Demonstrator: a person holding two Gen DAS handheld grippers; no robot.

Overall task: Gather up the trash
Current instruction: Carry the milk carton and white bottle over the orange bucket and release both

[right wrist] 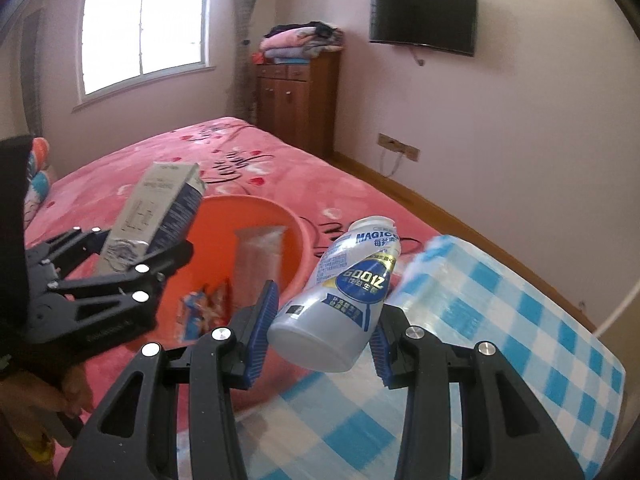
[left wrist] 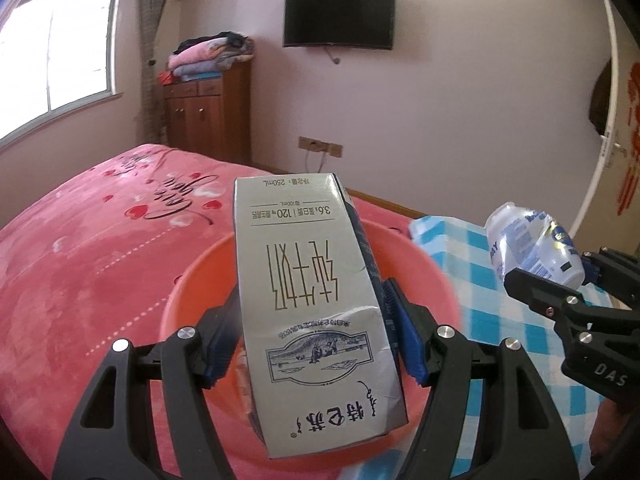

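My left gripper (left wrist: 310, 334) is shut on a grey milk carton (left wrist: 312, 300), held upside down above an orange basin (left wrist: 192, 280) on the bed. It also shows in the right wrist view (right wrist: 152, 220). My right gripper (right wrist: 320, 332) is shut on a white plastic bottle (right wrist: 344, 296) with a blue label, held tilted just right of the basin (right wrist: 296, 240). The bottle also shows in the left wrist view (left wrist: 532, 248). Inside the basin lie a clear plastic cup (right wrist: 258, 256) and a colourful snack wrapper (right wrist: 204, 308).
The basin rests on a pink bed cover (left wrist: 80, 248). A blue-and-white checked cloth (right wrist: 500, 340) covers the surface to the right. A wooden cabinet (right wrist: 296, 96) with folded blankets stands by the far wall, below a window (right wrist: 144, 28) and beside a wall TV (right wrist: 424, 20).
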